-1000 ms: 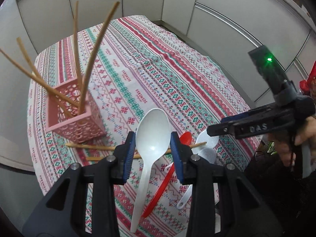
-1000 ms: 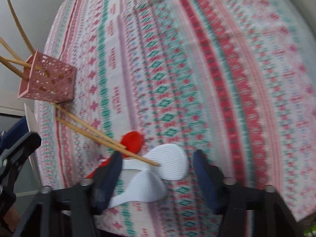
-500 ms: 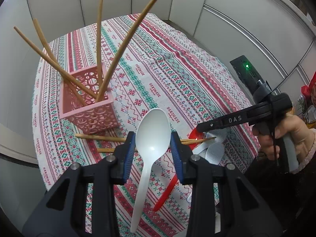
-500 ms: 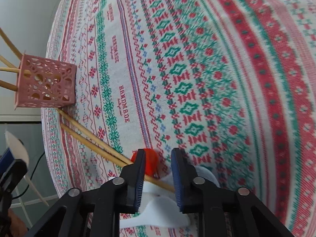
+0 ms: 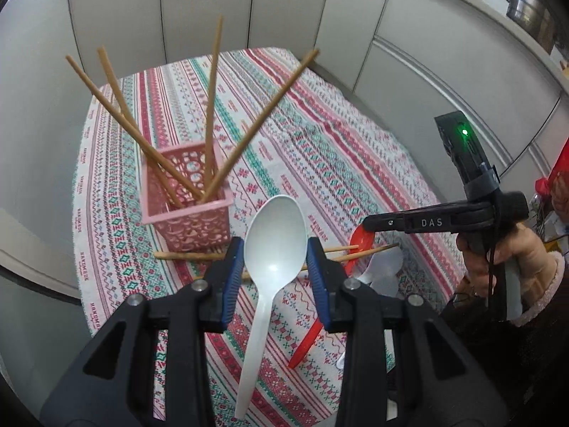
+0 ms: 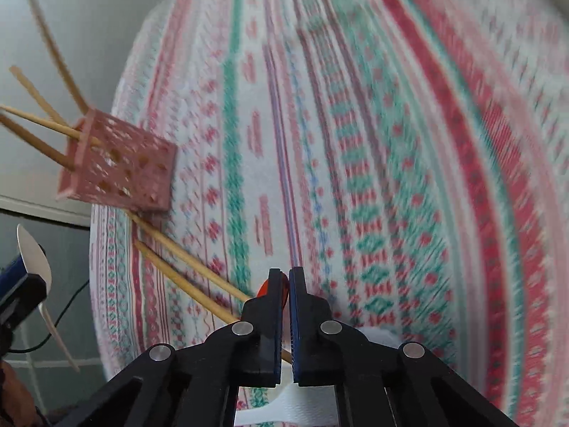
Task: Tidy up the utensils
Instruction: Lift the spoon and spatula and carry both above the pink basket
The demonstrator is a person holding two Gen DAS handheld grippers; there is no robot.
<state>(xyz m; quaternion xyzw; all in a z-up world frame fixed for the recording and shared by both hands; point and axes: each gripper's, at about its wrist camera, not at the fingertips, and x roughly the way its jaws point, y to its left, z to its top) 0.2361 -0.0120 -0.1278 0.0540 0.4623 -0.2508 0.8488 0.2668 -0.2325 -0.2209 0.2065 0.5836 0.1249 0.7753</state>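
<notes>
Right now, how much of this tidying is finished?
Partly. Four chopsticks already stand in the pink basket. The left gripper holds a white spoon. Two chopsticks, a red spoon and white utensils remain on the tablecloth.

The right wrist view is smeared by motion, so the tablecloth [image 6: 373, 149] pattern and the pink basket [image 6: 121, 170] holes read soft. The right gripper [image 6: 286, 277] covers most of the red spoon [image 6: 265, 286] and the near ends of the two loose chopsticks [image 6: 185, 259]. In the left wrist view, the left gripper [image 5: 275, 259] hides part of those chopsticks, and the bottom edge crops its arms.
</notes>
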